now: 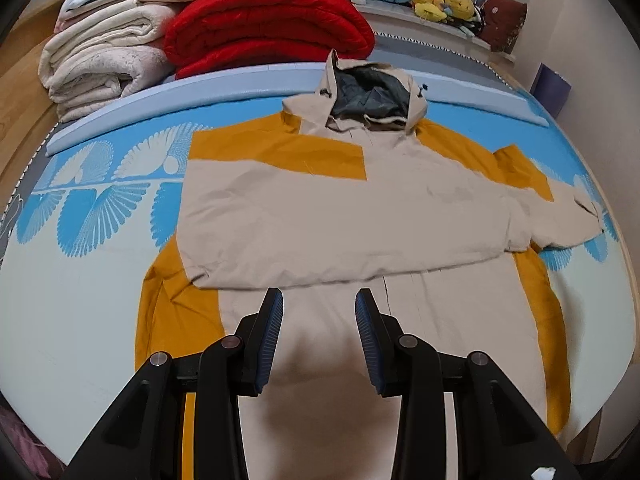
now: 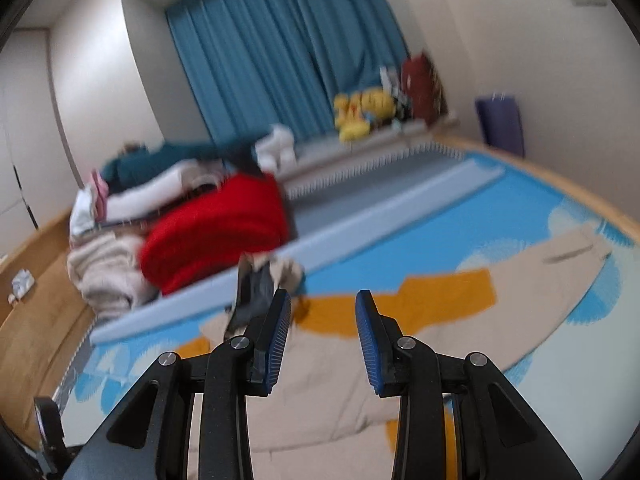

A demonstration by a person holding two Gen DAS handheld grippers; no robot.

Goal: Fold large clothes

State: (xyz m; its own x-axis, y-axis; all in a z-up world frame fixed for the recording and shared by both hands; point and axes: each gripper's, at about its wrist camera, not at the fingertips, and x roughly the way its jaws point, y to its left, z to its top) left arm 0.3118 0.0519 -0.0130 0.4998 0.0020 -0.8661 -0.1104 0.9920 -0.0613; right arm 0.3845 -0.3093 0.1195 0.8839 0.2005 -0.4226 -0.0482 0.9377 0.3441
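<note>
Bedding carried the hooded jacket, laid flat with one sleeve folded across its chest. Both the left tool and right tool hovered narrowly parted, empty. Snagging that loose sleeve could undo the fold.

I see a tan and yellow jacket on a blue mat with white fans, and a red blanket.

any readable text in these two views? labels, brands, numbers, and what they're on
None readable.
Beige and mustard hooded jacket: no print or label visible.
Blue and white patterned bed sheet: fan motifs only, no letters.
Dark red cushion: small pale mark, too small to read.
Right wrist view: motion-blurred, nothing legible.
</note>
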